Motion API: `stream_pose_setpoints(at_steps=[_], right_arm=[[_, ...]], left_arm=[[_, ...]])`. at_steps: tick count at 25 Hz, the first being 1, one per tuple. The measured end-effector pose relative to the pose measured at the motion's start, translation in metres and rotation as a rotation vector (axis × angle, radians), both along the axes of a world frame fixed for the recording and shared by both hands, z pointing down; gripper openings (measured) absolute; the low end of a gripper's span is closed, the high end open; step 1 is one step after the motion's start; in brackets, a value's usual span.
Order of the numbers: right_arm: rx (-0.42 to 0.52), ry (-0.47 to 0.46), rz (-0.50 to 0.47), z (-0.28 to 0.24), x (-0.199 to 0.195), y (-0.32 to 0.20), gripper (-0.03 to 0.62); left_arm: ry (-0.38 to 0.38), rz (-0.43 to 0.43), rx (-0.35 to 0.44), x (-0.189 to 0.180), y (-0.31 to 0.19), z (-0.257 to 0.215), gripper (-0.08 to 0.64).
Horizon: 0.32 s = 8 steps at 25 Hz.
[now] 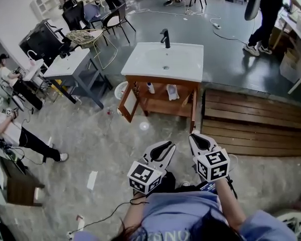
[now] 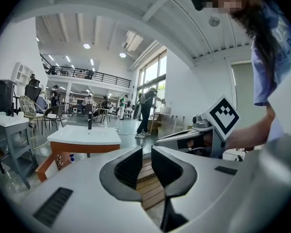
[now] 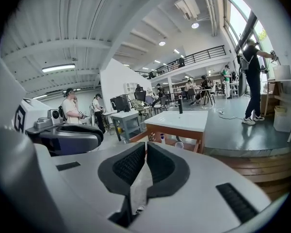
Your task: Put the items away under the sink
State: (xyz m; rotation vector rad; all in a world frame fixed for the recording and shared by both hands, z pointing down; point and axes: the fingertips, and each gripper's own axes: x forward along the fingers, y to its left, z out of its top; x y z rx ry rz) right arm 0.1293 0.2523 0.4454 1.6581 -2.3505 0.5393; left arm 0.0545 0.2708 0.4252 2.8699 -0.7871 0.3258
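The white sink point(image 1: 163, 62) stands on a wooden cabinet a few steps ahead, its left door point(image 1: 128, 102) swung open. On the shelf inside stand a white bottle point(image 1: 150, 88) and a pale item point(image 1: 172, 92). My left gripper point(image 1: 164, 146) and right gripper point(image 1: 198, 137) are held side by side in front of me, well short of the cabinet, both empty. In the left gripper view the left gripper point(image 2: 146, 152) shows a narrow bare gap, with the sink point(image 2: 85, 135) far left. In the right gripper view the right gripper point(image 3: 146, 147) has its tips together, with nothing between them.
A wooden platform point(image 1: 251, 124) lies right of the cabinet. A grey table point(image 1: 72, 67) and chairs stand to the left, with seated people beyond. A person point(image 1: 263, 14) stands at the far right. A small round thing point(image 1: 144, 126) and a paper scrap point(image 1: 92, 179) lie on the floor.
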Motion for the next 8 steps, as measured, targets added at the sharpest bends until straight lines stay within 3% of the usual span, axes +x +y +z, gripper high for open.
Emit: stream_pose_setpoints(at_steps=[8], right_arm=[[-0.002, 0.008, 0.026, -0.0011, 0.0125, -0.0078, 0.026]], left_arm=[[-0.014, 0.008, 0.009, 0.0033, -0.0085, -0.0018, 0.057]])
